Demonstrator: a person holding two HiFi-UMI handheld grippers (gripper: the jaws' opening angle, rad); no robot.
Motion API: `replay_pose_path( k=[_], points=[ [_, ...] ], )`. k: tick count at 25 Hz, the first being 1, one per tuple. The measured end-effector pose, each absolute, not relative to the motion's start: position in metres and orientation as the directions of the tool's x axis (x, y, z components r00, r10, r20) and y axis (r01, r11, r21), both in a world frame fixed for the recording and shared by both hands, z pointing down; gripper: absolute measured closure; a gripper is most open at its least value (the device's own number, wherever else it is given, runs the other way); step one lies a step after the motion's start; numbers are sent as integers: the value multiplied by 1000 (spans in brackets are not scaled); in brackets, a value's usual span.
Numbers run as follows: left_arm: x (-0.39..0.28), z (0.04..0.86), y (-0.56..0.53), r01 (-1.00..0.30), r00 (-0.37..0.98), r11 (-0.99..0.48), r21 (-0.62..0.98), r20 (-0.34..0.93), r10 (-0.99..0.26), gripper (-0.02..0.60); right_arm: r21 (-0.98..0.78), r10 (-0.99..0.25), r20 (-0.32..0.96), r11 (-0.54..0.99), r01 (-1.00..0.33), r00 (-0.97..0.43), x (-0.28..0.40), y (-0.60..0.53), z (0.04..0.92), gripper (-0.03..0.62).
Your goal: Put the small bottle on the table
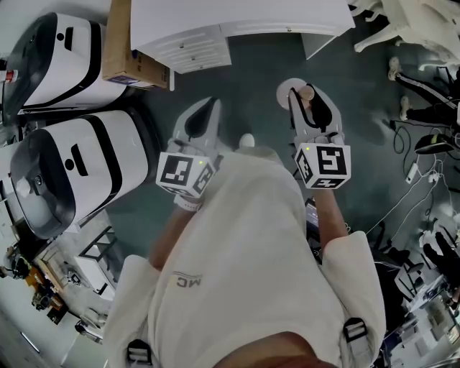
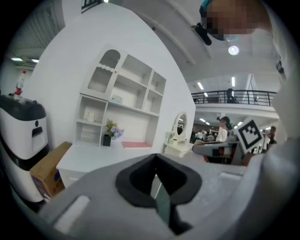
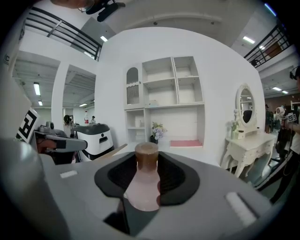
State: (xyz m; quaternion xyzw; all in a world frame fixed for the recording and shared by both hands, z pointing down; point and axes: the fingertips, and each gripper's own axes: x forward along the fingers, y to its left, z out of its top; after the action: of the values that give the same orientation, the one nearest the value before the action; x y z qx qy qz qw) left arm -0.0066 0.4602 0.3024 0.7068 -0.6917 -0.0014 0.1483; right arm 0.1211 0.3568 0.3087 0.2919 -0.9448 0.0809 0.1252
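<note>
The small bottle, pale pink with a brown cap, stands upright between the jaws of my right gripper, which is shut on its body. In the head view the same gripper is held out over the dark floor with the bottle in it. My left gripper is level with it at the left, shut with nothing between its pads. The white table with a shelf unit lies ahead of both grippers, some way off, and shows too in the left gripper view and the right gripper view.
Two white-and-black machines stand at the left, with a cardboard box against the table's side. A white vanity with a mirror stands to the right. Cables and gear litter the floor at the right.
</note>
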Motion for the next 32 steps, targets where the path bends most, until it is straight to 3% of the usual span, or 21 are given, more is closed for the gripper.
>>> replay_pose_path(
  k=[20, 32],
  points=[
    [2, 330, 332, -955, 194, -131, 267, 225, -955, 581, -109, -592, 336, 748, -655, -732, 137, 256, 338, 456],
    [-64, 340, 115, -930, 313, -241, 279, 253, -915, 581, -73, -645, 309, 717, -694, -699, 69, 64, 329, 456]
  ],
)
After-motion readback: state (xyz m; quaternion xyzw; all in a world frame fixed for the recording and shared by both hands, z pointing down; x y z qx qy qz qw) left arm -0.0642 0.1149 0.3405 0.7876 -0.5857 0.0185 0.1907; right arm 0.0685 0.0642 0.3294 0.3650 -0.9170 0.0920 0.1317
